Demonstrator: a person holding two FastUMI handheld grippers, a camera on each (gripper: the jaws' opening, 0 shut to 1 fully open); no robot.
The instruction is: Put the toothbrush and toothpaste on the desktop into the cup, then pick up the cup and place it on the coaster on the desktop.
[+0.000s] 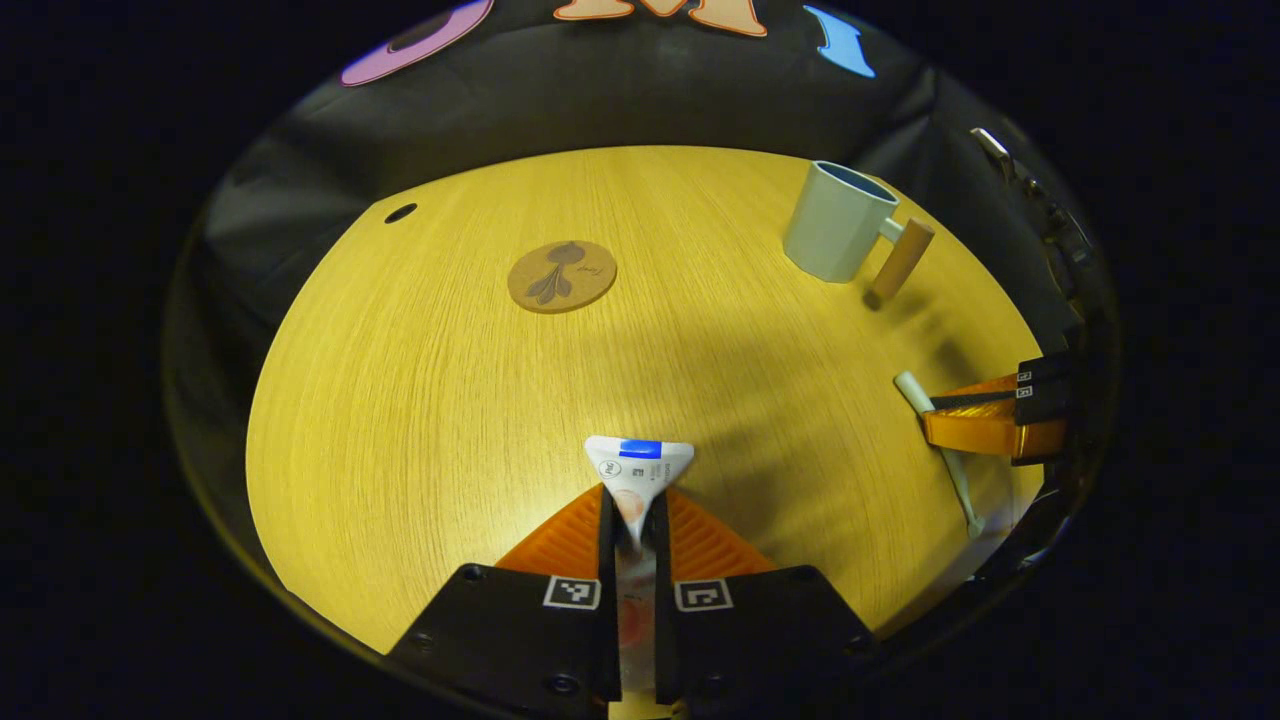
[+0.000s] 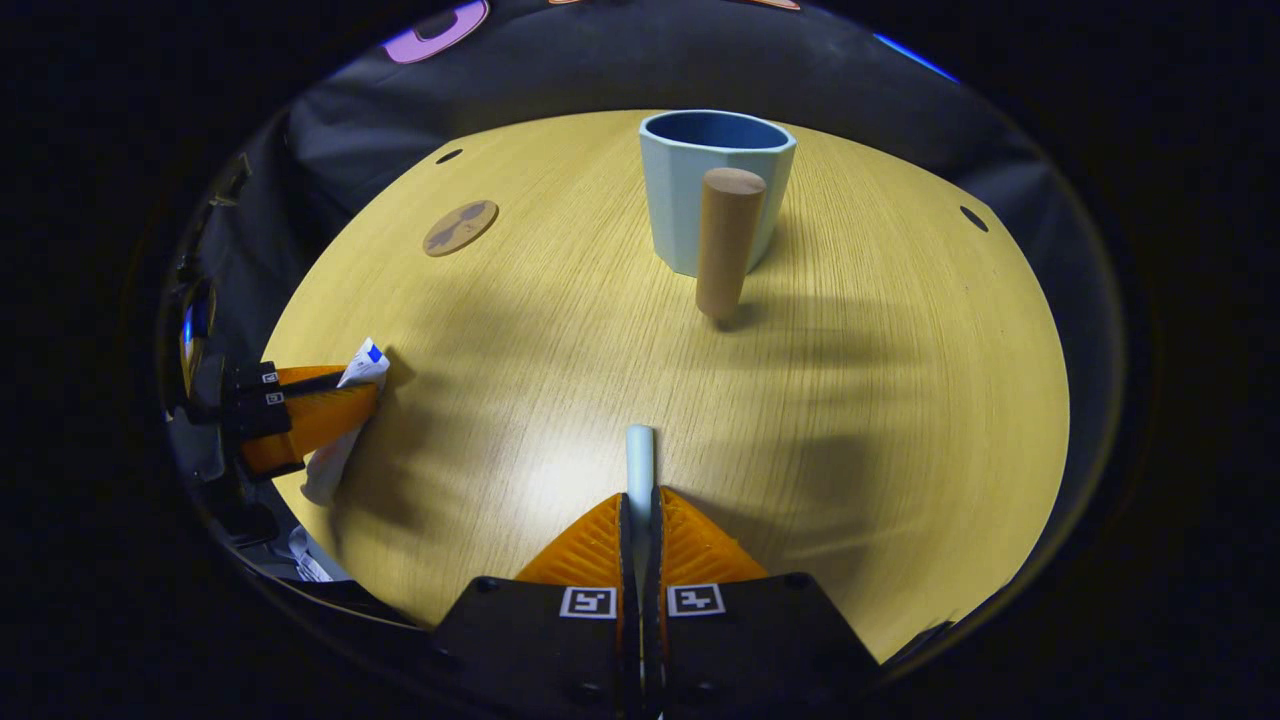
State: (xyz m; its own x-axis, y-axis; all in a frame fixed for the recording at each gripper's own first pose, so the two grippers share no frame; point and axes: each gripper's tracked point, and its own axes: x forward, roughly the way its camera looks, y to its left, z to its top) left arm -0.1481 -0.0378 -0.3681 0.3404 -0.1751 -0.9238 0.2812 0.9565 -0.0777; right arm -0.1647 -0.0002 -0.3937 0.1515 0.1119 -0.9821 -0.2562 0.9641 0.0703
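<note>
My left gripper [image 1: 636,515] is shut on the white toothpaste tube [image 1: 637,470], whose flat crimped end sticks out past the fingers. Seen from the right gripper view, that gripper [image 2: 365,400] holds the tube [image 2: 345,420] at the table's left edge. My right gripper [image 2: 640,500] is shut on the pale toothbrush [image 2: 639,460], its handle end poking forward. In the left gripper view the right gripper [image 1: 935,415] grips the toothbrush [image 1: 945,450] at the far right. The light blue cup [image 2: 715,190] with a wooden handle [image 2: 727,240] stands upright ahead. The round cork coaster [image 1: 561,276] lies on the table.
The round wooden table [image 1: 450,400] has small dark holes near its rim [image 1: 400,213] [image 2: 973,217]. Black cloth walls close in behind the table. In the left gripper view the cup [image 1: 838,220] stands at the far right and the coaster far left of centre.
</note>
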